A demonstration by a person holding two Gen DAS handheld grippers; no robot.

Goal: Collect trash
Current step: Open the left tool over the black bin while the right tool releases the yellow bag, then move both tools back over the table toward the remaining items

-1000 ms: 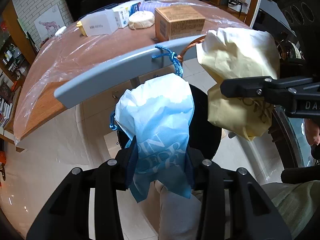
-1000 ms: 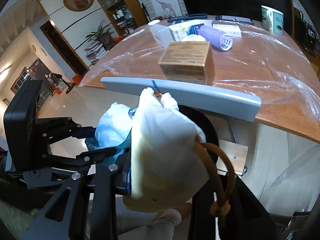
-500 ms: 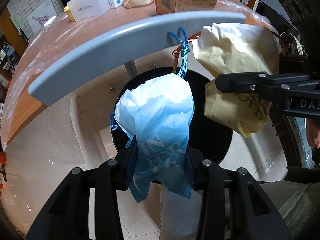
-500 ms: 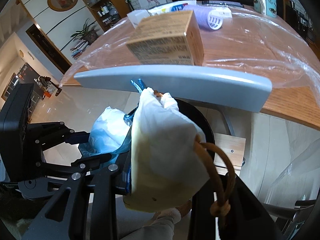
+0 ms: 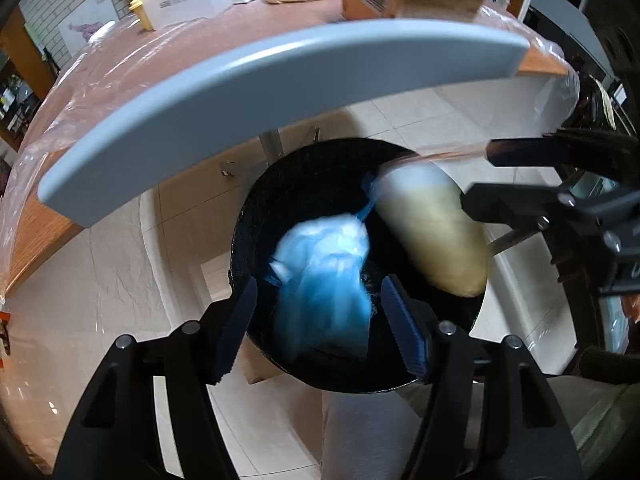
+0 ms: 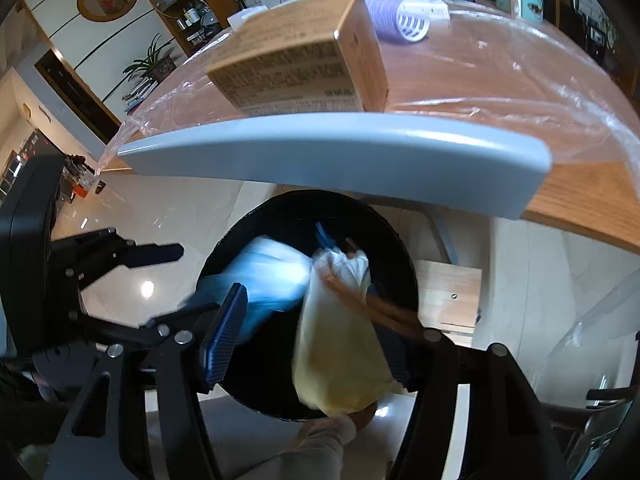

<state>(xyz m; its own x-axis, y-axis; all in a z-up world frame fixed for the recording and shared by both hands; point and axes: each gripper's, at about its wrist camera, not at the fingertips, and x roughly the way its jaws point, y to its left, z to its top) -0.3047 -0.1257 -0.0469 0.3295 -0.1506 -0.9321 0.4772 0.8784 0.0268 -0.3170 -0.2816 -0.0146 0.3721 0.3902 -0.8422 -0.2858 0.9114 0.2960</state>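
Note:
A round black bin (image 5: 240,240) (image 6: 404,264) stands on the floor below both grippers. My left gripper (image 5: 320,322) hangs over it with its jaws opening. The blue bag (image 5: 324,280) (image 6: 268,276) is blurred between them, free of the pads, dropping into the bin. My right gripper (image 6: 312,344) (image 5: 492,178) is beside it, jaws opening too. The cream bag (image 6: 340,352) (image 5: 432,232) with its brown cord falls between them, hiding part of the right pad. The left gripper (image 6: 188,278) shows at the left of the right wrist view.
A curved grey bar (image 5: 280,80) (image 6: 340,152) overhangs the bin's far side. Behind it a wooden table (image 6: 580,192) under clear plastic sheet carries a cardboard box (image 6: 300,68), white boxes (image 5: 180,4) and a purple roller (image 6: 400,16). A person's grey-trousered leg (image 5: 360,432) is below. Pale tiled floor surrounds the bin.
Both grippers have opened and let go of their bags, which now blur downward into the bin. Both hands have sunk lower and closer to the bin.

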